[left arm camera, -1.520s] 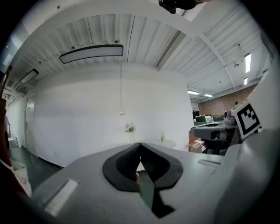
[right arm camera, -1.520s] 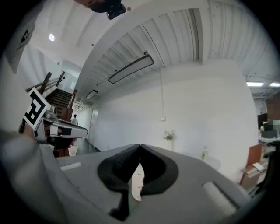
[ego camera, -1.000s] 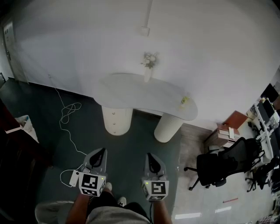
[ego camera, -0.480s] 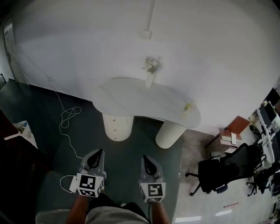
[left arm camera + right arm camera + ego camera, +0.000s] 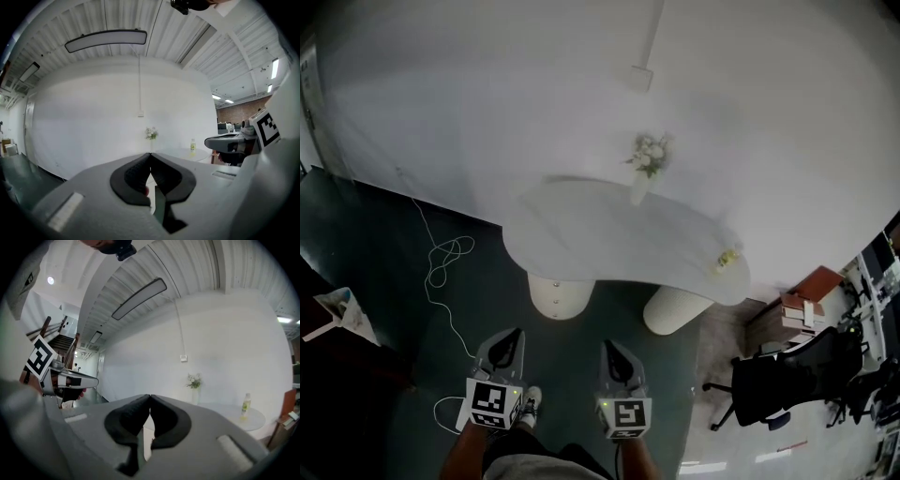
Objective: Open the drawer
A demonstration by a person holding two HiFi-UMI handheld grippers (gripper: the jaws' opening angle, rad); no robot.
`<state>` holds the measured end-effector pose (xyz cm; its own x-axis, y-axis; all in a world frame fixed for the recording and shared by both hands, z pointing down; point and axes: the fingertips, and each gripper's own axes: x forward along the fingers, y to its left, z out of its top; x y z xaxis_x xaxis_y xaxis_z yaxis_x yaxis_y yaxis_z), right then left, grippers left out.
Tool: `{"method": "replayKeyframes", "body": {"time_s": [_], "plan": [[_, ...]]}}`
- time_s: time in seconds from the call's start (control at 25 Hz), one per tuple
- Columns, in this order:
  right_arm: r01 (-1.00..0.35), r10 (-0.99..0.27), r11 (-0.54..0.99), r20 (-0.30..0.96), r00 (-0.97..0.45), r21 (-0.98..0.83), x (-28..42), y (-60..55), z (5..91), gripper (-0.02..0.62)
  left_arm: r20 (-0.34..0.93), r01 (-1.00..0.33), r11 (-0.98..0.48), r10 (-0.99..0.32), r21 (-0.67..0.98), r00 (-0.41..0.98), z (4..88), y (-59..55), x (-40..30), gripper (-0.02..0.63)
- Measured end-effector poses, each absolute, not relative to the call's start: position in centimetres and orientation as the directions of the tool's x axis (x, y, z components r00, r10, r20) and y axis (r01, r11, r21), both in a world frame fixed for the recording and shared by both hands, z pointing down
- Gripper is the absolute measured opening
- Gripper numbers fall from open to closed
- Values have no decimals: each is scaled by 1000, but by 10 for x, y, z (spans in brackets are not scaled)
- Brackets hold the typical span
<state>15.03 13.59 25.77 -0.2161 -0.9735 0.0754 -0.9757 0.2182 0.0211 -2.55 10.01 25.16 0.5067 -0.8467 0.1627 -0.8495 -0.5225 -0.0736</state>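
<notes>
A white kidney-shaped table (image 5: pixel 600 234) stands against the wall on two round pedestals. The left pedestal (image 5: pixel 561 296) is the drawer unit; its drawer fronts are mostly hidden under the tabletop. My left gripper (image 5: pixel 510 339) and right gripper (image 5: pixel 609 349) are held side by side over the dark floor, short of the table and pointing at it. Both are shut with nothing between the pads. In the left gripper view the left gripper (image 5: pixel 150 154) has its tips meeting, with the table far ahead. In the right gripper view the right gripper (image 5: pixel 150 397) is likewise shut.
A vase of flowers (image 5: pixel 645 161) and a small yellow bottle (image 5: pixel 727 257) stand on the table. A white cable (image 5: pixel 441 262) trails across the floor at left. A black office chair (image 5: pixel 773 380) and a brown cabinet with books (image 5: pixel 802 302) stand at right.
Both grippers and the head have moved forward toward the table, which now looks larger and nearer. The jaws stay shut.
</notes>
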Motion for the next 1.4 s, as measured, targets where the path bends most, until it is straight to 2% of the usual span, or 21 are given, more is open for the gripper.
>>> {"method": "replayKeyframes", "body": {"time_s": [0.64,1.08,1.4], "plan": [[-984,-959,180,224,-174,10,78,-63,342,3,253,-795,-605,-774,-29,580,335,-95,-78,11],[-985,-942,169,290,-171,-30,68,-106,453,3,326,-797,-604,-757,-21,566,424,-132,-82,11],[-982,-926,186,333,-181,-17,74,-115,535,3,329,-802,-597,-761,-16,559,498,-140,-74,11]]}}
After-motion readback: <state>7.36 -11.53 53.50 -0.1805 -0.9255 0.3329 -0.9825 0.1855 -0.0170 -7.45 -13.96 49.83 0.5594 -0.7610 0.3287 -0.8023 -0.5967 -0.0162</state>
